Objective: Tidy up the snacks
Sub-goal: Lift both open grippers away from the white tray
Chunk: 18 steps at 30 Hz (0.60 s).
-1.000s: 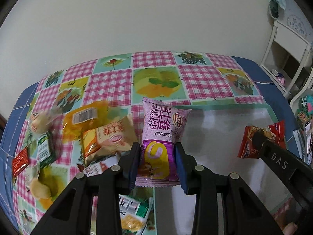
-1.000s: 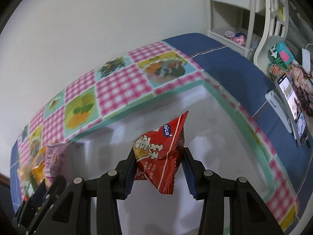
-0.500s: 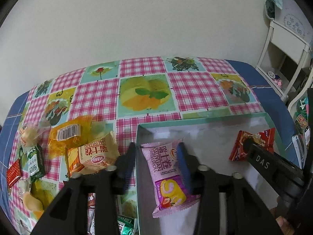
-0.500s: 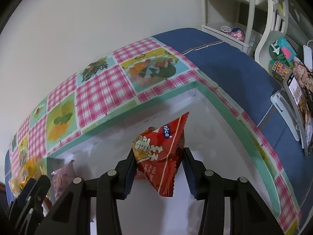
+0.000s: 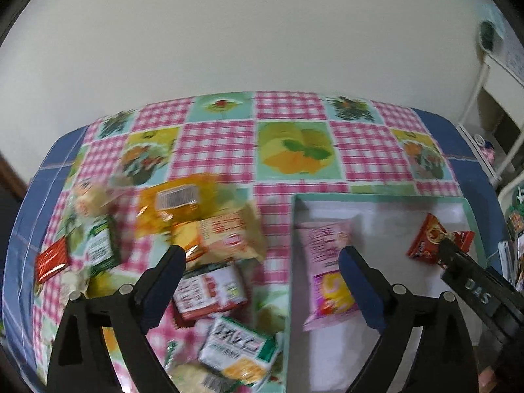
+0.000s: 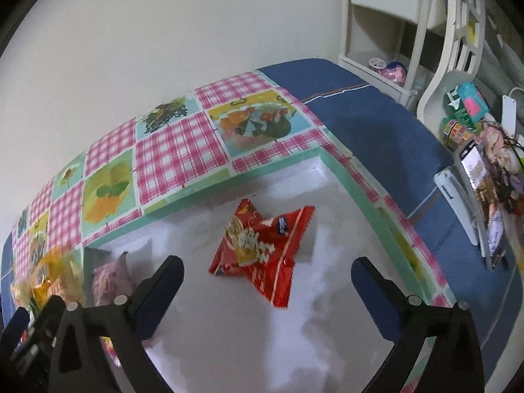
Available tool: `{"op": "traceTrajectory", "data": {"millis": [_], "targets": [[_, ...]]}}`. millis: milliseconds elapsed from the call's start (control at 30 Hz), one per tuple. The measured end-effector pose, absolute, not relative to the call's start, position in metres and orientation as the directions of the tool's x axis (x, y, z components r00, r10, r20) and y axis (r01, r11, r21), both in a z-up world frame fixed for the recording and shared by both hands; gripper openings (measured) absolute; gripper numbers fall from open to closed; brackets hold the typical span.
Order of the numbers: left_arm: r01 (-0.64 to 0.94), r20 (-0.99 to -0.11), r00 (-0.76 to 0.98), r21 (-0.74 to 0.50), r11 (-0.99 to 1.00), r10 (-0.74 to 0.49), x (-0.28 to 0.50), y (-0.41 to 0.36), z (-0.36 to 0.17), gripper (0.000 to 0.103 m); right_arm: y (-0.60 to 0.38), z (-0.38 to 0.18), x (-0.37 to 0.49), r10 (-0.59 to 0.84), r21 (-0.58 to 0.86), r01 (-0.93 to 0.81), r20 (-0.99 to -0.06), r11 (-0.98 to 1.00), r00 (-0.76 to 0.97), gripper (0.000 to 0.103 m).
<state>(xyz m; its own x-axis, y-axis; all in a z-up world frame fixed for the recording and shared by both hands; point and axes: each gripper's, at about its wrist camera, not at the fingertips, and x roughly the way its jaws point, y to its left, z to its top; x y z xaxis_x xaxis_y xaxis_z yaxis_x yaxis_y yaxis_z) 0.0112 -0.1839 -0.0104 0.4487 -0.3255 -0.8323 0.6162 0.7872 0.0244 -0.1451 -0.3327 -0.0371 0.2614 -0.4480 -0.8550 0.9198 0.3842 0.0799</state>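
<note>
**Left wrist view: both packets lie loose in the box**

Left wrist view: a checked tablecloth [image 5: 216, 144] runs to a pale wall. Loose snacks [image 5: 209, 235] crowd around the left finger of the left gripper [image 5: 262, 263]; its jaws are opening, empty. The pink packet [image 5: 322, 262] lies beside its right finger, inside the green-rimmed box [image 5: 380, 197]. The right gripper [image 6: 267, 276] is opening too; the red packet [image 6: 262, 249] rests free between and beyond its fingers, white floor around it.
</note>
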Motion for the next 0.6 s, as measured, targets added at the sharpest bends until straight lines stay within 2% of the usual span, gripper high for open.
{"op": "traceTrajectory", "data": {"millis": [67, 400, 600], "targets": [[0.598, -0.828, 0.459, 0.019, 0.801, -0.323, 0.012, -0.171, -0.006, 0.102, -0.326, -0.033, -0.146, -0.436, 0.098, 0.915, -0.856, 0.392, 0.279, 0.103], [0.546, -0.799, 0.494, -0.022, 0.837, -0.343, 0.011, -0.123, 0.009, 0.102, -0.276, -0.008, -0.137, -0.432, 0.110, 0.875, -0.836, 0.471, 0.338, 0.103], [0.534, -0.793, 0.486, -0.063, 0.843, -0.367, 0.011, -0.100, 0.011, 0.102, -0.253, 0.000, -0.142, -0.390, 0.241, 0.841, -0.801, 0.484, 0.454, 0.103]]}}
